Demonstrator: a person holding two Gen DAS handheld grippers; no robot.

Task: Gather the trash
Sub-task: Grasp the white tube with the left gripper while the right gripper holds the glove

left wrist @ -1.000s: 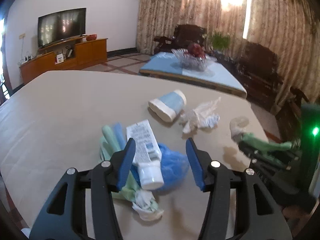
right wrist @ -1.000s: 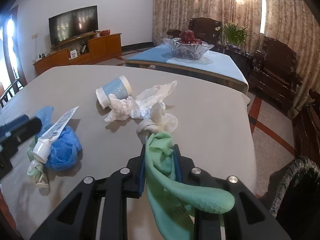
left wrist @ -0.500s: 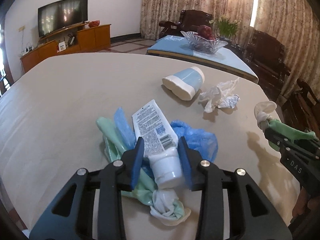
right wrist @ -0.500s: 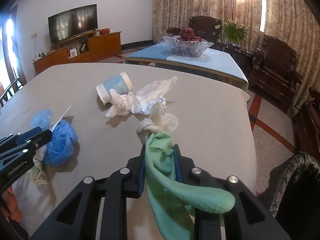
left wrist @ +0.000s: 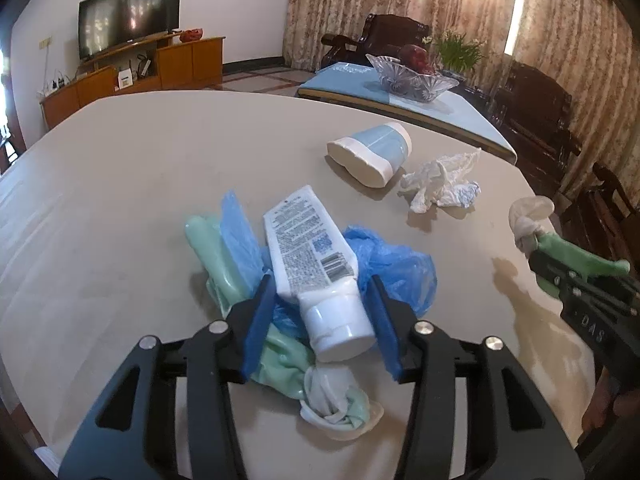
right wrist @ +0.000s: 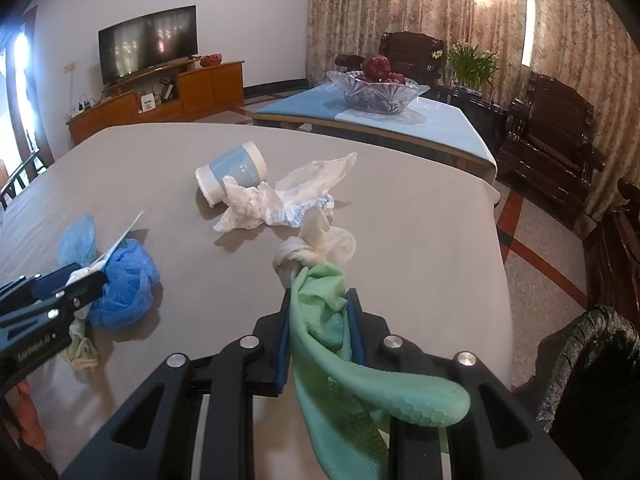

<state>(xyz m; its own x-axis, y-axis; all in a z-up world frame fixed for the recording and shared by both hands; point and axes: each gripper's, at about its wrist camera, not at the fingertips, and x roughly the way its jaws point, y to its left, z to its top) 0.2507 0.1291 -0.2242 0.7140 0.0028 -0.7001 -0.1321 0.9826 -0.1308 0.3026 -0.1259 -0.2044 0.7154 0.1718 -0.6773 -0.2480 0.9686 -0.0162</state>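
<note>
A: Trash is seen scattered over the tabletop. How can the pieces be expected to handle, largest first?

B: The blue plastic bag, low in the middle of the left wrist view, is judged light, limp and slippery; it would be best bunched and pinched at a fold. The white tube lying on it looks semi-stiff and smooth. It is straddled at its cap end by the left tool, whose jaws are opening again, the pads not clearly pressed on the cap. A hold on the firm shoulder just above the cap is judged safer than one on the flat, crimped end.

A: And the rest?

B: The green rubber glove, soft and grippy, is pinched by the right tool at the bottom centre of the right wrist view, its knotted white cuff hanging forward. A second green glove lies under the bag. The pale blue cup, tipped on its side in the upper middle, is judged light and easily crushed; its rim would be taken. The crumpled tissue beside it is feather-light.

A: What is hard to make out?

B: Most of the second glove is covered by bag and tube. No bin is clearly seen; only a dark woven shape is cut off at the lower right of the right wrist view.
</note>
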